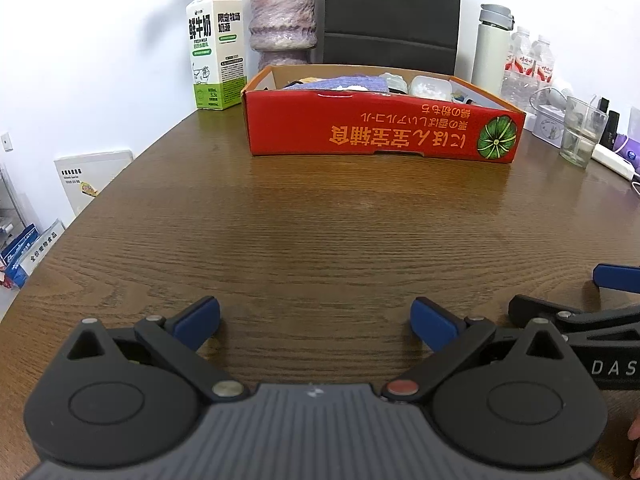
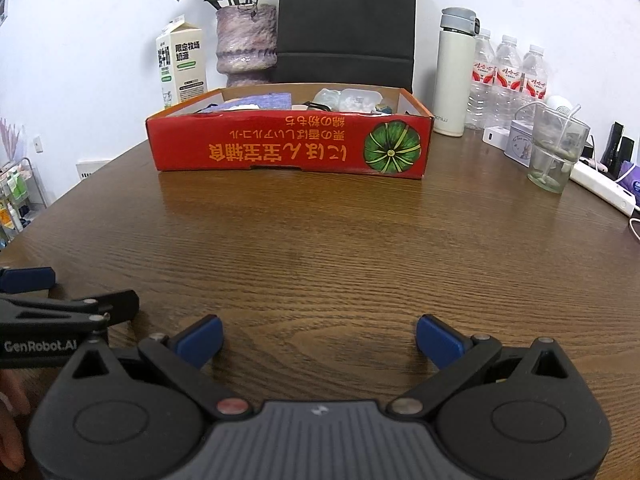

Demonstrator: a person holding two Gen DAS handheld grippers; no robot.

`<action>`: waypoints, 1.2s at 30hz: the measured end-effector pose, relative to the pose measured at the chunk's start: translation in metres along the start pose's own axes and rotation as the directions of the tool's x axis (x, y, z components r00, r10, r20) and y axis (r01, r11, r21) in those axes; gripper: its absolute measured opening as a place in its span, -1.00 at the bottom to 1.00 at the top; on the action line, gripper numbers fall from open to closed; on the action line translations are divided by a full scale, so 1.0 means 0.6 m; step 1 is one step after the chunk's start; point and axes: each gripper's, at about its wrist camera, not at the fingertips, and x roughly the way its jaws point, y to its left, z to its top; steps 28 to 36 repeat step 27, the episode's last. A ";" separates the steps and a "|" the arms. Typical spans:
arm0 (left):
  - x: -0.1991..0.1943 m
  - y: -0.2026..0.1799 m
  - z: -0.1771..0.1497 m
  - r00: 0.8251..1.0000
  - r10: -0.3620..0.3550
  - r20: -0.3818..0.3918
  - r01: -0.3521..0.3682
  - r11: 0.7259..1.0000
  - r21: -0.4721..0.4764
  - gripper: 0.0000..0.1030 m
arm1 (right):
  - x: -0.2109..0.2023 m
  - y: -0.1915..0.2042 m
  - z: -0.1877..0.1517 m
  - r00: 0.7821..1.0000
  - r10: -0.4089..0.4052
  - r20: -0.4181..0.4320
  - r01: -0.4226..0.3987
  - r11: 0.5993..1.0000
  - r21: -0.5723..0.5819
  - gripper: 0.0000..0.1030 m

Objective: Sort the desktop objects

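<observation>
A shallow red cardboard box [image 1: 380, 128] [image 2: 288, 144] stands at the far side of the brown wooden table [image 1: 320, 232] [image 2: 320, 240]. It holds a purple cloth [image 1: 344, 83] [image 2: 260, 101], a clear plastic container [image 1: 430, 87] [image 2: 360, 100] and other small items. My left gripper [image 1: 316, 322] is open near the table's front edge, with nothing between its blue pads. Beside it, my right gripper [image 2: 320, 340] is open too and holds nothing. Each gripper shows at the edge of the other's view.
A milk carton [image 1: 216, 48] [image 2: 182, 64], a purple vase [image 1: 282, 20] [image 2: 246, 40] and a black chair back [image 1: 392, 12] [image 2: 346, 20] are behind the box. To the right are a white flask [image 2: 456, 76], water bottles [image 2: 508, 76], a glass [image 2: 556, 148] and a power strip [image 2: 604, 188].
</observation>
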 end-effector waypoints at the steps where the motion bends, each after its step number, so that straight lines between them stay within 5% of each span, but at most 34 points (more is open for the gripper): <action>1: 0.000 0.000 0.000 1.000 0.000 0.000 0.000 1.000 0.000 1.00 | 0.000 0.000 0.000 1.000 0.007 0.000 -0.007 1.000 -0.004 1.00; 36: 0.001 -0.001 0.000 1.000 0.000 0.000 0.000 1.000 0.000 1.00 | -0.003 0.003 -0.002 1.000 0.004 0.002 -0.004 1.000 0.001 1.00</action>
